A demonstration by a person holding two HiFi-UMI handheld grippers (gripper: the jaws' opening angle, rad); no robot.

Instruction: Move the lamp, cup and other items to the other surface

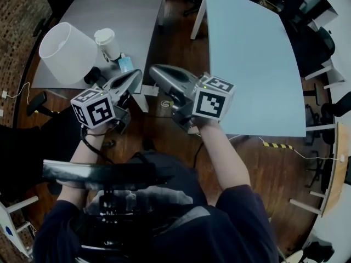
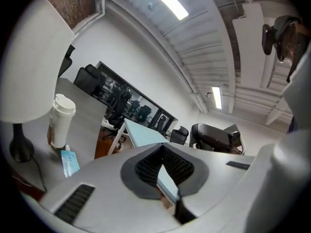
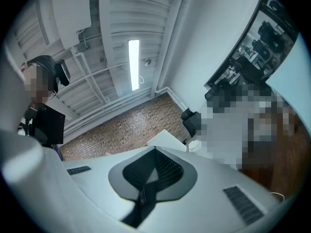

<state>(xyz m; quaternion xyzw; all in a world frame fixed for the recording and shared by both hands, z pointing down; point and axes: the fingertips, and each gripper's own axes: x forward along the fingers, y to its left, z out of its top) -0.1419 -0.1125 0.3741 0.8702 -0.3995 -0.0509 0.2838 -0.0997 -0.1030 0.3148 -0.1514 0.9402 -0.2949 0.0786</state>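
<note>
Both pairs of fingers are pressed together, empty: left gripper (image 1: pixel 136 76) and right gripper (image 1: pixel 157 73) hover off the grey table (image 1: pixel 118 10). On its corner the lamp (image 1: pixel 64 53) looks top-heavy with a flimsy shade, so grab the stem. The lidded paper cup (image 1: pixel 107 43) looks crushable. A blue bottle (image 1: pixel 125 64) crowds them.

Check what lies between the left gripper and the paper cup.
A small blue packet lies on the grey table between the left gripper and the cup. The head view shows this.
</note>
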